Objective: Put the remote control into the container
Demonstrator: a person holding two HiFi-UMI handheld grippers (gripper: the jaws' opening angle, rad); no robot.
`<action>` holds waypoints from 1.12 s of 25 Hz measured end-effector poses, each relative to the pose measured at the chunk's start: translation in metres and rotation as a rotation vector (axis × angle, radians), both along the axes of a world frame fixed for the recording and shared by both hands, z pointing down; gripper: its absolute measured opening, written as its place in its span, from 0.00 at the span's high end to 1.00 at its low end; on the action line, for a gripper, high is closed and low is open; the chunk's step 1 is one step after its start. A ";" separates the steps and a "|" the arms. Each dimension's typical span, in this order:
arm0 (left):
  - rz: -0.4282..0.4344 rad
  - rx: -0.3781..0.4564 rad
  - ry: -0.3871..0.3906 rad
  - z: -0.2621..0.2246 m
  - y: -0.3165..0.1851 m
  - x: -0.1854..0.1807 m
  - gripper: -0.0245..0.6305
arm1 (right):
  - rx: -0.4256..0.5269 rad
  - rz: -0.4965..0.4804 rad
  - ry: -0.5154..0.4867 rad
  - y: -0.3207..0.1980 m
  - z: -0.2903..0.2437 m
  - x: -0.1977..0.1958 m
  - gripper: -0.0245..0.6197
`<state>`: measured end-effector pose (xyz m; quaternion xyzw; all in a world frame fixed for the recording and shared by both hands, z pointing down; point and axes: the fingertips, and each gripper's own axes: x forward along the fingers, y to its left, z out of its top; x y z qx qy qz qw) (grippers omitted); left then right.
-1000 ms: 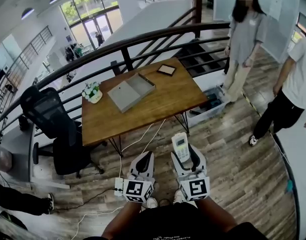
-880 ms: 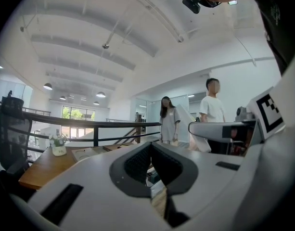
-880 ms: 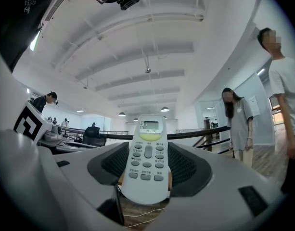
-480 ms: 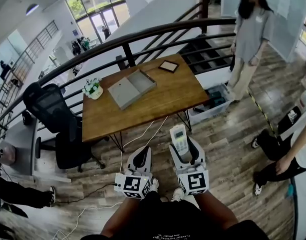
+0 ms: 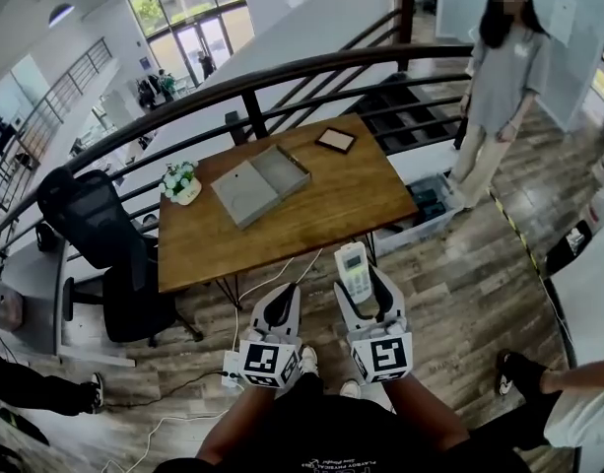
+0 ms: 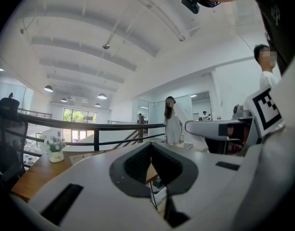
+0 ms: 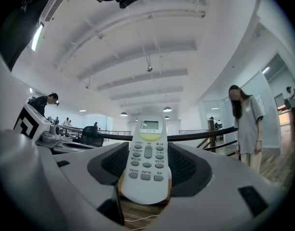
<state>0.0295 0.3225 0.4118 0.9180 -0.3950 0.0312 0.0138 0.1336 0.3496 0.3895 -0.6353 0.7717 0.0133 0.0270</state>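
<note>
A white remote control [image 5: 354, 272] with a small screen and grey buttons stands between the jaws of my right gripper [image 5: 363, 286], which is shut on it. In the right gripper view the remote [image 7: 146, 158] points forward and fills the gap of the gripper [image 7: 146, 170]. My left gripper [image 5: 279, 313] hangs beside it, shut and holding nothing [image 6: 150, 161]. Both are over the wood floor, short of the table. The container [image 5: 259, 181], an open flat grey box, lies on the wooden table [image 5: 321, 215], well ahead of the grippers.
A flower pot [image 5: 181, 181] and a small dark frame [image 5: 334, 140] also sit on the table. A black office chair [image 5: 102, 235] stands at the left, a railing [image 5: 282, 75] behind, a plastic bin [image 5: 420, 210] under the table's right end. A person [image 5: 503, 87] stands far right; another crouches at the lower right [image 5: 568, 417]. Cables and a power strip [image 5: 230, 368] lie on the floor.
The person in the white shirt at the right has bent down and moved to the lower right corner. Both grippers stay much as they were, the remote still held.
</note>
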 end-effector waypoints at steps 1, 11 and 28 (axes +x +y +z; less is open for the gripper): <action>0.001 0.001 0.000 -0.001 -0.009 -0.002 0.95 | -0.002 0.000 0.015 -0.009 -0.001 -0.002 0.55; -0.003 -0.005 0.014 -0.003 -0.091 -0.033 0.95 | -0.013 -0.005 0.025 -0.092 -0.005 -0.033 0.55; 0.015 -0.022 0.068 -0.006 -0.178 -0.091 0.95 | -0.006 0.029 0.004 -0.170 -0.015 -0.087 0.55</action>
